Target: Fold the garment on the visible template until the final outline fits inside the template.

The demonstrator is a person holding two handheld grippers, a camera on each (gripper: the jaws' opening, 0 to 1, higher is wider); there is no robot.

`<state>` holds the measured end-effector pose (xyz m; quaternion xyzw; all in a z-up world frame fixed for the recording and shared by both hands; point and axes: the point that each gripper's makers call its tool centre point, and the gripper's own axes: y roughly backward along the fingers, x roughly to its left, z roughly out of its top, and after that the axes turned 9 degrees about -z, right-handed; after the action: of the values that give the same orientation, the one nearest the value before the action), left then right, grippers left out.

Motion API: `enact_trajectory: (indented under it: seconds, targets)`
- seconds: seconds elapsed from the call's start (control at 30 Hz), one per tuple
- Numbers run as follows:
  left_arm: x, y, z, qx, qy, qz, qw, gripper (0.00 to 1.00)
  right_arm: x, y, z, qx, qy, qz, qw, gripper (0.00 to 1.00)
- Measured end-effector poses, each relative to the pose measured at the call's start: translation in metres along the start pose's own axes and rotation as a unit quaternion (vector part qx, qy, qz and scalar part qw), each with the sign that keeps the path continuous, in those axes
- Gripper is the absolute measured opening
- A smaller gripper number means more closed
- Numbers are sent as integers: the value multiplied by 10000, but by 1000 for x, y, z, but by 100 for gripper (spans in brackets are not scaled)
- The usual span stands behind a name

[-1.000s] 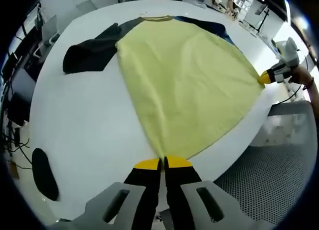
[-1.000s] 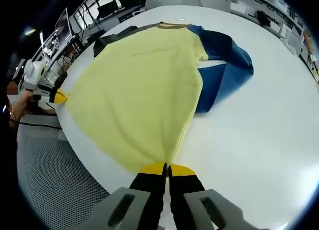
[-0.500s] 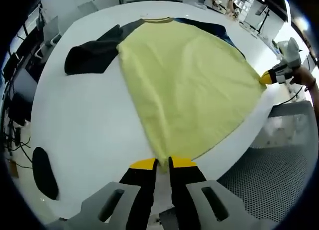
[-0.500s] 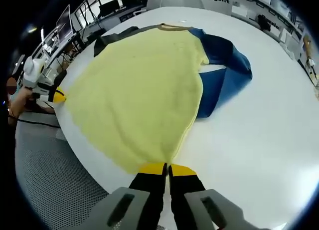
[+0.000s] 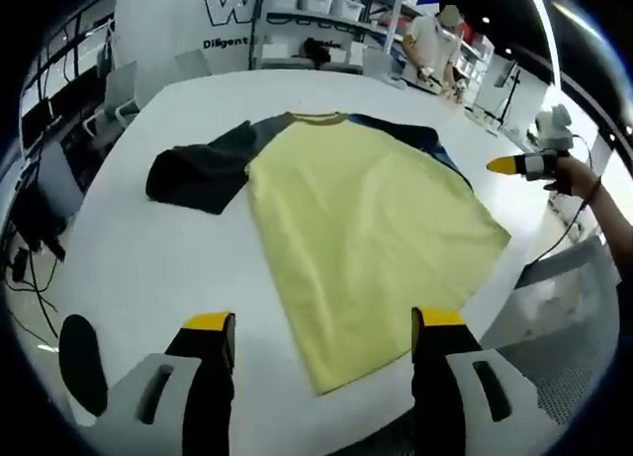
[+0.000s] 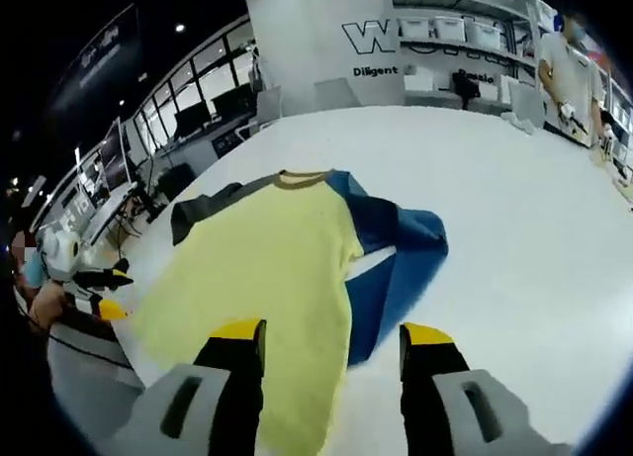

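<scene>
- The garment — a shirt with a yellow body, one black sleeve and one blue sleeve — lies spread flat on the white tabletop, collar pointing away from the person.
- In the left gripper view, the left tool hangs above the shirt's near hem with its yellow-tipped jaws wide apart, gripping nothing; the hem corner lies on the tabletop between them.
- The black sleeve is bunched out to one side of the yellow body; the blue sleeve lies folded beside the other side, touching it.
- In the right gripper view, the right tool is likewise spread wide and empty, above the yellow hem and the edge of the blue sleeve.
- The right tool also shows at the far edge of the left gripper view, held in a hand clear of the cloth.
- A dark oval object rests on the tabletop near its edge, well apart from the shirt.
- Shelving and a standing person are in the background.
</scene>
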<state>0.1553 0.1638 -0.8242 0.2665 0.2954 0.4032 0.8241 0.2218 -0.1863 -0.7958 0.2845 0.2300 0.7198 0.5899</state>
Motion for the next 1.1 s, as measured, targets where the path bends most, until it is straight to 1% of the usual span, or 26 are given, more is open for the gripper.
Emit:
enact_trajectory:
  seconds: [0.03,0.1,0.13,0.17,0.23,0.3,0.33,0.37,0.43,0.5,0.57,0.63,0.67,0.7,0.8,0.83,0.87,0.93,1.03,1.1]
  targets:
    - [0,0,1,-14,-27,2,10000,76,-3,-4,3,-28,-119,24,9999,52]
    - [-1,3,5,-97,-134,48,9999,84,-9,-10,6,-53,-126,-7,9999,51]
    - [-3,4,8,-141,-202,38,9997,87,-14,-15,3,82,-149,-117,9998,51]
    - [-4,5,9,-130,-205,41,9997,91,-17,-18,0,164,-64,-198,9996,50]
    - [-8,8,12,-173,-290,30,9994,95,-25,-24,-3,230,92,-357,9991,47]
    - [-11,10,15,-195,-310,18,9993,96,-28,-30,-5,269,85,-396,9988,42]
    - [-14,12,17,-220,-313,-27,9993,95,-36,-35,-9,357,118,-465,9982,39]
    - [-15,13,17,-233,-285,-29,9993,95,-41,-37,-14,479,60,-566,9972,36]
    - [-18,14,19,-268,-320,-23,9991,95,-47,-41,-17,522,17,-638,9966,33]
    - [-19,16,19,-292,-383,51,9988,95,-46,-44,-21,566,60,-631,9964,31]
    - [-20,16,18,-269,-436,58,9987,95,-46,-48,-26,649,82,-685,9955,31]
    - [-20,16,17,-253,-428,62,9987,95,-47,-49,-29,722,126,-700,9948,27]
    - [-23,16,17,-253,-440,18,9987,95,-48,-51,-34,806,172,-799,9934,24]
    - [-26,16,16,-253,-453,-26,9986,95,-50,-54,-39,890,218,-899,9917,16]
    - [-29,16,20,-353,-507,-89,9981,95,-51,-54,-41,931,272,-925,9910,1]
    - [-31,17,22,-420,-512,-133,9977,94,-57,-54,-41,903,769,-1117,9866,0]
    - [-34,21,27,-521,-564,-166,9969,94,-56,-57,-38,799,756,-1064,9882,0]
    - [-32,21,26,-480,-583,-115,9971,94,-56,-56,-37,793,788,-1075,9879,0]
    - [-29,22,24,-427,-603,-39,9973,94,-62,-55,-34,809,809,-1145,9868,0]
    - [-30,24,24,-450,-577,-79,9973,95,-64,-52,-30,809,821,-1169,9864,0]
